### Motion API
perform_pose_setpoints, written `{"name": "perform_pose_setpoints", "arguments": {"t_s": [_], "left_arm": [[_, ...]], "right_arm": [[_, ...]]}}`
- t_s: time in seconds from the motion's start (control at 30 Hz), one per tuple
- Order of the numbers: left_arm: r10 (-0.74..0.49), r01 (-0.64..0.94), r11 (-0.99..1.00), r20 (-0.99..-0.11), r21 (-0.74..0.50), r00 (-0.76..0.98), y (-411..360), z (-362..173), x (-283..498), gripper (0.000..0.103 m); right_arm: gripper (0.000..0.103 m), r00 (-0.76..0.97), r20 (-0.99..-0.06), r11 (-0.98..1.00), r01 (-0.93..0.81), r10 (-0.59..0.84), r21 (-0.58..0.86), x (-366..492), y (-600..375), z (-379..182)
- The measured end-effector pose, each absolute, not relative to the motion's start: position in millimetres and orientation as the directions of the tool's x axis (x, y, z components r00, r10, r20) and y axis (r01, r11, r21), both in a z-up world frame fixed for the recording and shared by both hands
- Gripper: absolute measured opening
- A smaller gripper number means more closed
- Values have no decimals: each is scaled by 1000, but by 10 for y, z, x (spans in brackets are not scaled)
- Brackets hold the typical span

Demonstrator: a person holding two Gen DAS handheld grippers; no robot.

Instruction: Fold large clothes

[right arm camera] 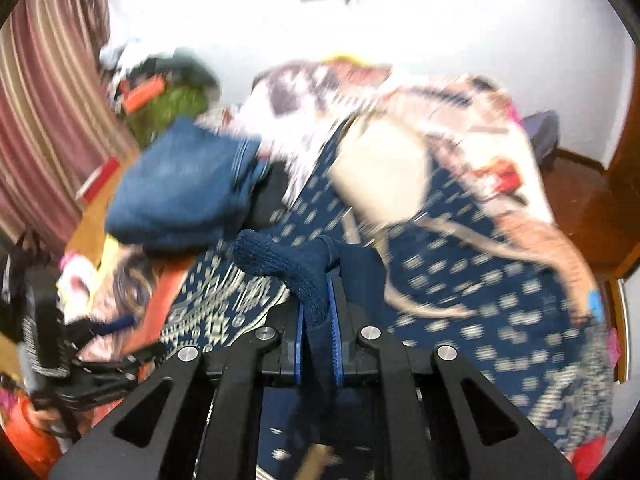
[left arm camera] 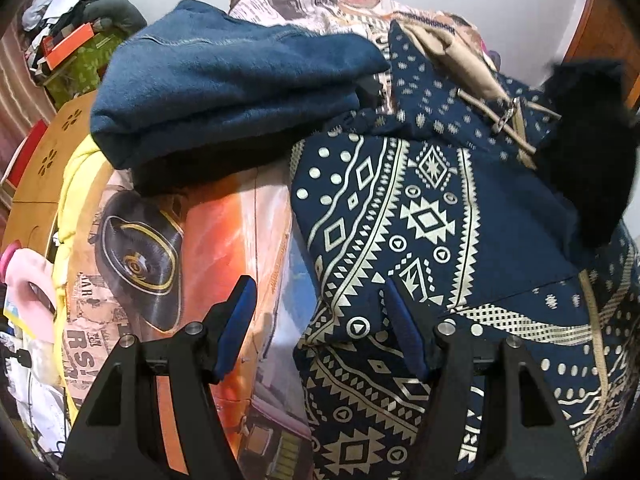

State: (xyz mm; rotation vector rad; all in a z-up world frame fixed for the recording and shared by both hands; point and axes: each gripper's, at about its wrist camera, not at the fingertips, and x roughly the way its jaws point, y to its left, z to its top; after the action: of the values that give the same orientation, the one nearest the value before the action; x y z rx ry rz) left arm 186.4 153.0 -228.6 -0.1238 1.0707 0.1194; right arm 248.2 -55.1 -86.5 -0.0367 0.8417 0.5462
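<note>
A navy hoodie (left arm camera: 420, 216) with cream geometric print lies spread on the bed, its beige-lined hood (left arm camera: 452, 60) and drawstrings at the far end. My left gripper (left arm camera: 318, 300) is open and empty, just above the hoodie's left edge. My right gripper (right arm camera: 318, 304) is shut on the hoodie's navy ribbed cuff (right arm camera: 280, 264), which sticks up between the fingers. The hoodie (right arm camera: 480, 280) stretches away blurred in the right wrist view. The left gripper (right arm camera: 60, 340) shows at the left edge there.
A folded blue sweatshirt (left arm camera: 236, 80) sits on the bed left of the hoodie, also in the right wrist view (right arm camera: 180, 188). The printed bedspread (left arm camera: 224, 240) covers the bed. A wooden headboard (left arm camera: 44, 168), clutter and a striped curtain (right arm camera: 44, 120) stand at left.
</note>
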Motion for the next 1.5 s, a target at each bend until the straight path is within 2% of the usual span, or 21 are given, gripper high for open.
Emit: {"name": "perform_pose_setpoints", "arguments": {"t_s": [0.13,0.27,0.47,0.63,0.87,1.23,1.5], "left_arm": [[2,-140,988,-900,-65,435,1457,-2428,1916,65],[14,-141,989,-901,-52,433,1415,-2484,1935,65],[-14,-165,982,-902,-95,432,1492,-2515,1920,68],[5,-168,983,-899,-76,437,1508,-2528,1910,70],[55,-153,988,-893,-16,447,1443,-2517,1912,71],[88,-155,988,-897,23,432,1417,-2445,1952,72],[83,-128,992,-844,17,530,1315,-1933,2046,72]], "right_arm": [[10,633,-658,892,-430,408,139,2444,-883,-618],[9,673,-644,923,-352,364,155,2455,-1276,-578],[9,633,-693,938,-255,346,236,2407,-1697,-835],[9,559,-759,942,-175,334,286,2356,-1923,-1225],[9,522,-791,941,-72,318,331,2274,-2287,-1488],[14,580,-781,961,-9,231,278,2133,-2561,-1335],[14,639,-754,973,39,152,228,2028,-2902,-1025]]}}
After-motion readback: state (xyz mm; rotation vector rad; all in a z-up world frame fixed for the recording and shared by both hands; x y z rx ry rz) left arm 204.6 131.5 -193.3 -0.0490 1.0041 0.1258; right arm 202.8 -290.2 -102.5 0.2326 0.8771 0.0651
